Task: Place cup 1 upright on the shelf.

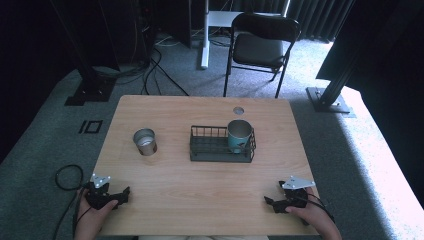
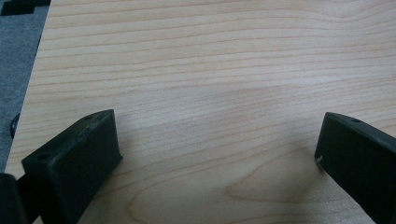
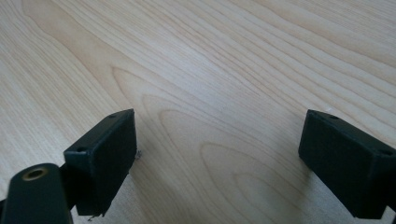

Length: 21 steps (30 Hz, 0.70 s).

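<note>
Grey carpet floor (image 1: 45, 150), black folding chair (image 1: 260, 45) — dark curtains (image 1: 320, 15) behind.

A light wooden table (image 1: 200, 200) stands on grey carpet. Near its middle sits a dark wire basket (image 1: 221, 145), and a teal cup (image 1: 239, 135) stands upright in the basket's right end. Left of the basket, apart from it, a metal cup (image 1: 145, 141) stands upright on the bare wood. At the near left corner a hand holds the left gripper (image 1: 124, 195), resting low at the table edge; at the near right corner the right gripper (image 1: 270, 202) lies likewise. A black folding chair (image 1: 260, 47) stands beyond the table.
</note>
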Tool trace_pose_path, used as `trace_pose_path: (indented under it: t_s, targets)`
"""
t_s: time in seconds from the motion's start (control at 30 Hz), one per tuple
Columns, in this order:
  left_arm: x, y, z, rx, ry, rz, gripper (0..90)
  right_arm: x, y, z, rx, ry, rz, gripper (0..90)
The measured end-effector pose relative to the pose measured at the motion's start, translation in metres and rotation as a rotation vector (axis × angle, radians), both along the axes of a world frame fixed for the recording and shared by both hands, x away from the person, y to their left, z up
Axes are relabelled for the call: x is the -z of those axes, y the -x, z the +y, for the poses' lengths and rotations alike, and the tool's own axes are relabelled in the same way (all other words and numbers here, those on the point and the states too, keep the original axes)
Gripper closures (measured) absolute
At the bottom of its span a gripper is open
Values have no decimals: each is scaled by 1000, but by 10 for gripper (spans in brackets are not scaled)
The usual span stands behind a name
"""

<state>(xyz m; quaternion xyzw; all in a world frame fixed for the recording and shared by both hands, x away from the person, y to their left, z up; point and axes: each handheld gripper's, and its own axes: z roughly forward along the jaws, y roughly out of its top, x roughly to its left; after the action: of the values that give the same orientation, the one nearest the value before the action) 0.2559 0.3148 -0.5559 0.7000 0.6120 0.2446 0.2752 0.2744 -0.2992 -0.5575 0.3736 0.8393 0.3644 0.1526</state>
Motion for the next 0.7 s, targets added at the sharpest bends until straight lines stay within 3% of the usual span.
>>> trace_pose_path:
  t_s: [0.6,0.7]
  targets:
    - [0,0,0,0,0,1,4,0,1,2,2,13,-5,110]
    - [0,1,0,22,-3,3,4,0,1,2,2,13,-5,110]
